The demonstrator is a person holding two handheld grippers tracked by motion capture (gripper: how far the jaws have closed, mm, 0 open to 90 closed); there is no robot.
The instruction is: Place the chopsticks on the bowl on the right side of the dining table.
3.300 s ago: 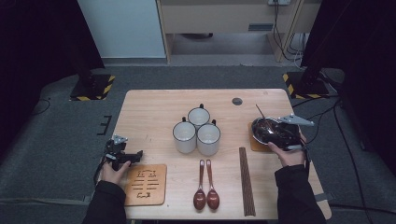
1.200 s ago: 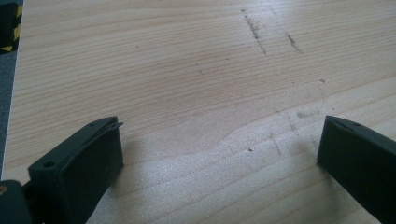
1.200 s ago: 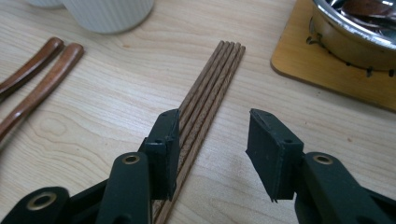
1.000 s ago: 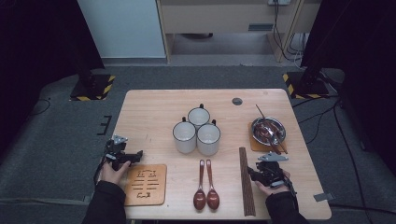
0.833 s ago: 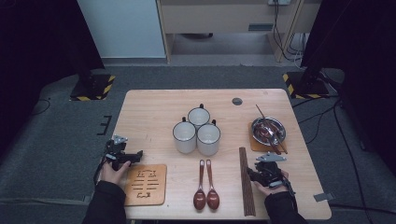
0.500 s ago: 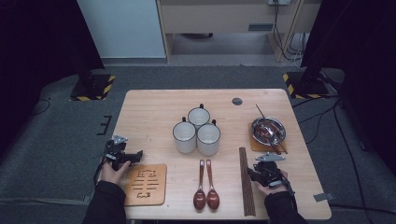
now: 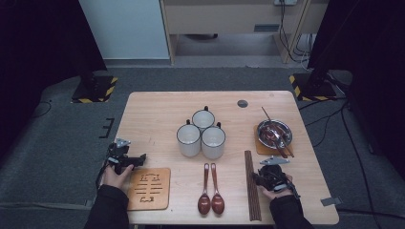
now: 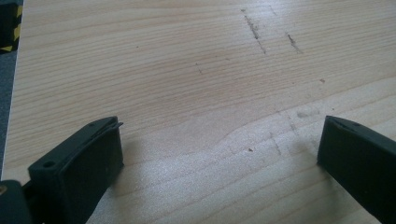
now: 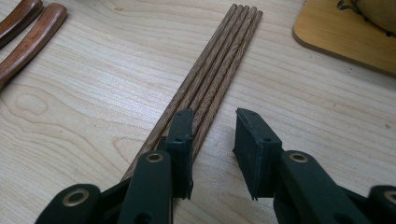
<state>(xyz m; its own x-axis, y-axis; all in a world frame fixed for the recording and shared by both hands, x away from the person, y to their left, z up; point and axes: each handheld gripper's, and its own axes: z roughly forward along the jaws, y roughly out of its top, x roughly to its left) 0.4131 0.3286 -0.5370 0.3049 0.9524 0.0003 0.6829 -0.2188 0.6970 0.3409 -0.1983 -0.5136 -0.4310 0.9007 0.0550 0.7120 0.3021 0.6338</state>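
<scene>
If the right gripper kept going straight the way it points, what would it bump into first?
Probably the chopsticks: the right gripper, its jaws just closing, points down along that bundle, which already lies partly under one jaw. Beyond that, only bare table.

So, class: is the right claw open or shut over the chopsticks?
Open, though its jaws have just been closing. The right claw shows a gap, one pad resting over the chopsticks, nothing pinched yet.

Two dark-sleeved forearms reach in from the near edge. The left gripper (image 7: 128,159) rests low, its jaws spread wide apart. The right gripper (image 7: 265,177) points leftward, jaws just narrowed to a small gap, pressing on nothing.
</scene>
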